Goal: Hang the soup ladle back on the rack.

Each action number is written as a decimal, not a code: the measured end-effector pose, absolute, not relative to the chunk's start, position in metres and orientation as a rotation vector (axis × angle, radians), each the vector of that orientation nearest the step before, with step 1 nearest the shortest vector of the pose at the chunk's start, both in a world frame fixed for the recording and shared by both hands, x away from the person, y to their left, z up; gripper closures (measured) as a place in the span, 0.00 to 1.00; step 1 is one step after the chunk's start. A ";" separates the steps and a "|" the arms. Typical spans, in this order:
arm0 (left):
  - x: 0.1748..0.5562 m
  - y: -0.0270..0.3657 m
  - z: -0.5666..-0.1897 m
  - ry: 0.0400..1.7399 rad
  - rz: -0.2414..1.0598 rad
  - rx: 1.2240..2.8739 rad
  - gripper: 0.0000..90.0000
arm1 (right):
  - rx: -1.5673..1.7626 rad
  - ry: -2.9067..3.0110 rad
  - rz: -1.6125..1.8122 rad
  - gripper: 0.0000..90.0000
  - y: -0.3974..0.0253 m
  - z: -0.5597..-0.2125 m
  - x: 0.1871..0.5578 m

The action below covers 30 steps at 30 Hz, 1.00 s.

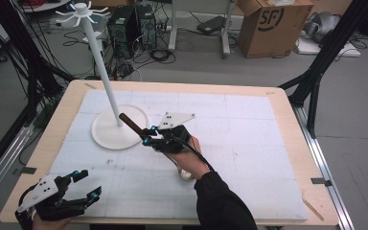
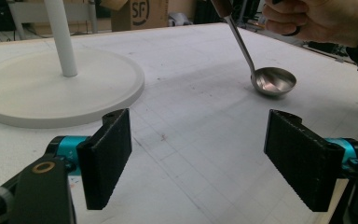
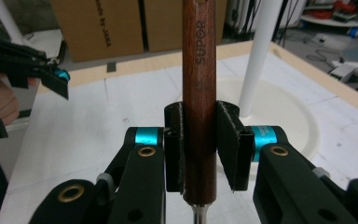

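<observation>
Slippage is the likely risk. Left gripper (image 1: 84,184) waits wide open and empty, well left of the ladle (image 2: 273,80). Right gripper (image 3: 200,149) pinches the ladle's smooth wooden handle (image 3: 199,84), so it might twist or slide near the stand (image 1: 120,128). Its bowl touching the mat appears from the left gripper view; the handle's lettering from the right.

Beyond your bench (image 1: 287,103) you see a grey floor (image 1: 249,72) strewn with cables (image 1: 160,53). A cardboard box (image 1: 273,26) sits at the back, with computer towers (image 1: 124,24) left of it.
</observation>
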<state>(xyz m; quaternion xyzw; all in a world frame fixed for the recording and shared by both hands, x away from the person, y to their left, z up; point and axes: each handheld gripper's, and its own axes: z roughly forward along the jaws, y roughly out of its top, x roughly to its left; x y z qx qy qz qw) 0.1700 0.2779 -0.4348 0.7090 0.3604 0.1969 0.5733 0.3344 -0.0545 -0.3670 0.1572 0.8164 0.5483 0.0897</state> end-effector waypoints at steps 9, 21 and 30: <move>0.171 0.278 -0.435 0.849 0.461 1.664 0.27 | 0.477 2.325 1.681 0.82 -0.063 -0.359 0.331; 0.172 0.277 -0.437 0.852 0.452 1.668 0.27 | 0.518 2.241 1.775 0.82 -0.071 -0.345 0.331; 0.171 0.277 -0.436 0.849 0.452 1.669 0.27 | 0.500 2.224 1.817 0.82 -0.071 -0.340 0.332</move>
